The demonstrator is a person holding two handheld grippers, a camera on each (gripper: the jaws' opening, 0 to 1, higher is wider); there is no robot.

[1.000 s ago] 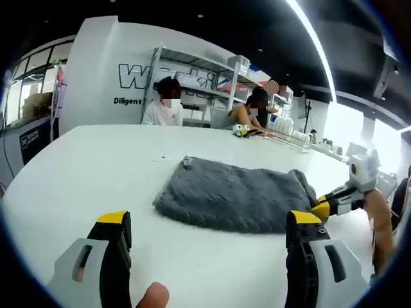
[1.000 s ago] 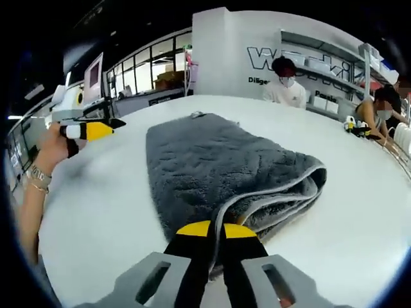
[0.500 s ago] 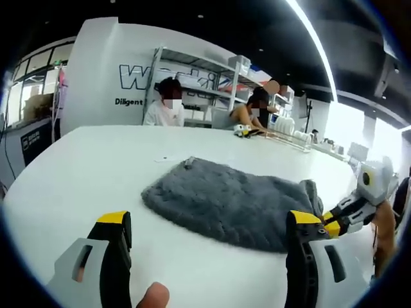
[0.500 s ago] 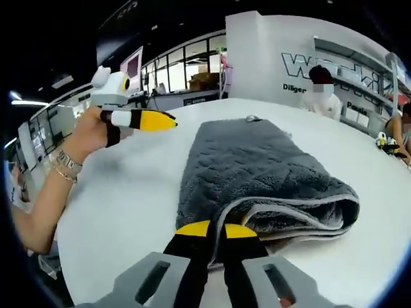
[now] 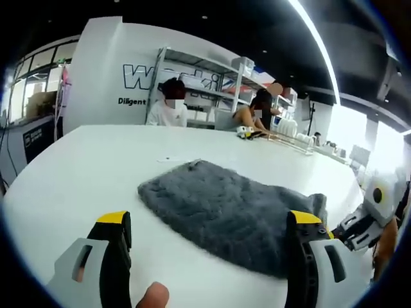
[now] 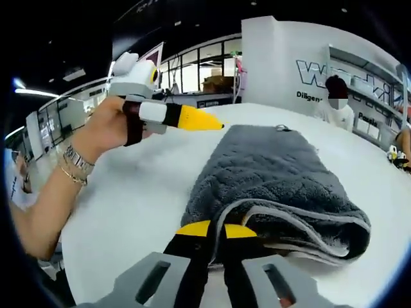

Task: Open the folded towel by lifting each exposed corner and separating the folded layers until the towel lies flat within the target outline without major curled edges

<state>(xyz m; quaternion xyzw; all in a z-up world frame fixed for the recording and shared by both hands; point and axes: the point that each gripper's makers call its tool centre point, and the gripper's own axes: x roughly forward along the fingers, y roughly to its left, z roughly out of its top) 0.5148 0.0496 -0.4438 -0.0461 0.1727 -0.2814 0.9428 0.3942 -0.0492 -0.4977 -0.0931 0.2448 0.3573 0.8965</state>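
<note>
1. A gray towel lies folded on the white worktop, with nothing else close by.
2. The right gripper is pressed together, pinching the top layer's edge at the towel's near end — in the right gripper view, that is at 6 o'clock.
3. From there, the towel's long way runs straight out toward 12 o'clock, where a small loop sits at the far end.
4. The left gripper is spread wide and holds nothing. It hangs above the worktop, a little apart from the towel.
5. In the left gripper view, the towel lies ahead, its long way running from 10 o'clock to 4 o'clock.
6. The right gripper is nearer — it is already on the towel. I think the top layer must be peeled back along that long line.
</note>
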